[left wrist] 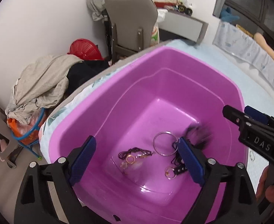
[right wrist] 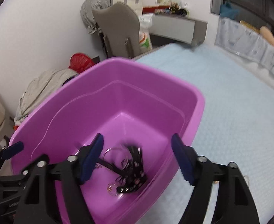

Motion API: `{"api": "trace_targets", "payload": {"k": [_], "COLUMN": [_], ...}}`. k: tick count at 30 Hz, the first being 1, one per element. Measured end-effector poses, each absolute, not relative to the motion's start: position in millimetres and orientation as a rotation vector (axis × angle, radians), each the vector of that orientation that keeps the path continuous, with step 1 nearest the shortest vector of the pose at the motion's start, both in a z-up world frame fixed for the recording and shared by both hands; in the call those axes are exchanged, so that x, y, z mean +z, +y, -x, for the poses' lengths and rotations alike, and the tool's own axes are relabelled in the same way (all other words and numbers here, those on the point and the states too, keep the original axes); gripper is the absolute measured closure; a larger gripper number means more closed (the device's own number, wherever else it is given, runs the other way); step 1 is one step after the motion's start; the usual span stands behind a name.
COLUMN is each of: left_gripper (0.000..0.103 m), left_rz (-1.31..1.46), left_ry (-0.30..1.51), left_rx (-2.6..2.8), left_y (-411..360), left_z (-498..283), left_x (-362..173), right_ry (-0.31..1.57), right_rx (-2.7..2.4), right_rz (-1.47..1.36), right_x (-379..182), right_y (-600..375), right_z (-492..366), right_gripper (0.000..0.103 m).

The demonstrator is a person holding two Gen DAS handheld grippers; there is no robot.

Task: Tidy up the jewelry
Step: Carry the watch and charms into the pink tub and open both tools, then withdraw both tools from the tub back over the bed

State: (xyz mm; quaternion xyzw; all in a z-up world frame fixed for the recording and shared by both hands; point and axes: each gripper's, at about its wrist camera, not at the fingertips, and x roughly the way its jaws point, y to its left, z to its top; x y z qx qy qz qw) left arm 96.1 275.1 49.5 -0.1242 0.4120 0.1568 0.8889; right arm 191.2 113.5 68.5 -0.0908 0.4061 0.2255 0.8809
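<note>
A purple plastic tub [left wrist: 174,59] stands on the bed and also shows in the right wrist view [right wrist: 155,74]. On its floor lie a silver bangle [left wrist: 164,143], a dark cord with a copper ring [left wrist: 131,158], and a black strap with rings [left wrist: 176,170]. A blurred black item [left wrist: 199,133] is in motion above the tub floor; in the right wrist view it is a black strappy bundle [right wrist: 133,160]. My left gripper [left wrist: 137,158] is open and empty over the tub's near side. My right gripper [right wrist: 137,160] is open over the tub's right side, above the bundle.
The tub sits at the corner of a light blue mattress [right wrist: 239,102]. Beyond the bed edge are a clothes pile [left wrist: 41,85], a red basket [left wrist: 84,49], a grey chair [left wrist: 131,22] and a shelf [left wrist: 181,24]. A padded bed rail [left wrist: 248,52] runs along the right.
</note>
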Motion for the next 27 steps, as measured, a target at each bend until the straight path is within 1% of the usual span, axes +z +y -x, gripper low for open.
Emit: {"api": "trace_targets", "payload": {"k": [5,12,27], "left_gripper": [0.016,0.016,0.015], "left_rz": [0.254,0.271,0.218], "left_ry": [0.881,0.896,0.847], "left_rx": [0.347,0.352,0.345], "left_y": [277.7,276.9,249.6], "left_z": [-97.0,-93.1,-81.1], "left_x": [45.9,41.9,63.8], "right_ry": [0.844,0.870,0.829], "right_rx": [0.478,0.495,0.503], "right_rz": [0.206,0.151,0.060], "right_x": [70.9,62.7,74.5], "right_y": [113.1,98.3,60.7], "right_z": [-193.0,-183.7,-150.2], "right_gripper": [0.031,0.031,0.031]}}
